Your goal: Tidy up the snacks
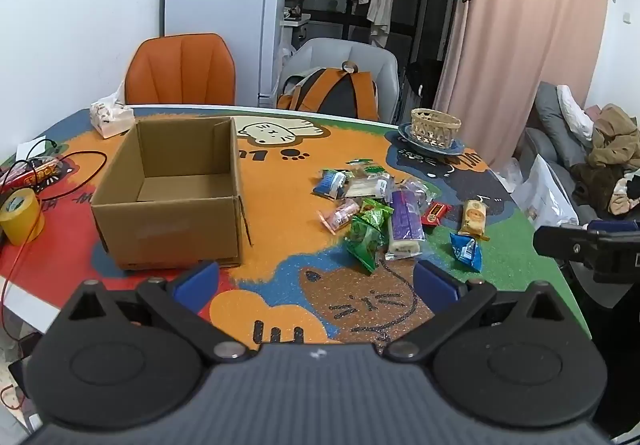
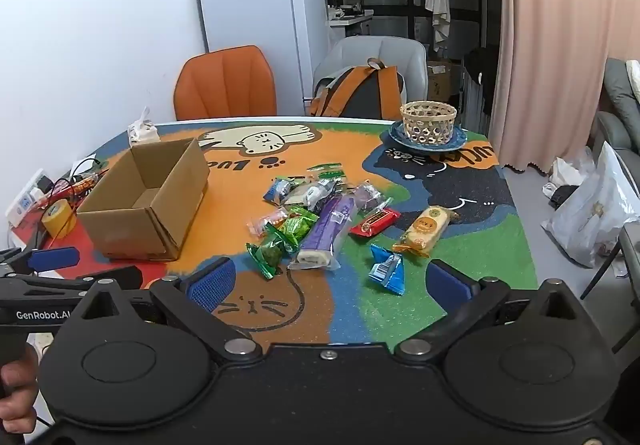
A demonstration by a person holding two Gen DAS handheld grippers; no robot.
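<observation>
The tabletop (image 2: 460, 257) is covered by a cat-patterned mat. An open cardboard box (image 2: 148, 201), apparently empty, is set to the left, presumably to receive the snacks, with its mouth upward. The snacks (image 2: 328, 217) are scattered in a loose pile to its right, well apart from it. The longest, a purple-wrapped roll (image 2: 326, 233), is laid with its long axis running from the near edge away and slightly rightward. Both the left tongs (image 1: 316, 279) and right tongs (image 2: 326, 279) are held spread wide and empty, short of the pile.

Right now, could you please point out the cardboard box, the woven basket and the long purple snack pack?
cardboard box (image 1: 168, 229): left wrist view, front wall.
woven basket (image 2: 428, 123): right wrist view, side weave.
long purple snack pack (image 2: 330, 227): right wrist view, wrapper middle.
</observation>
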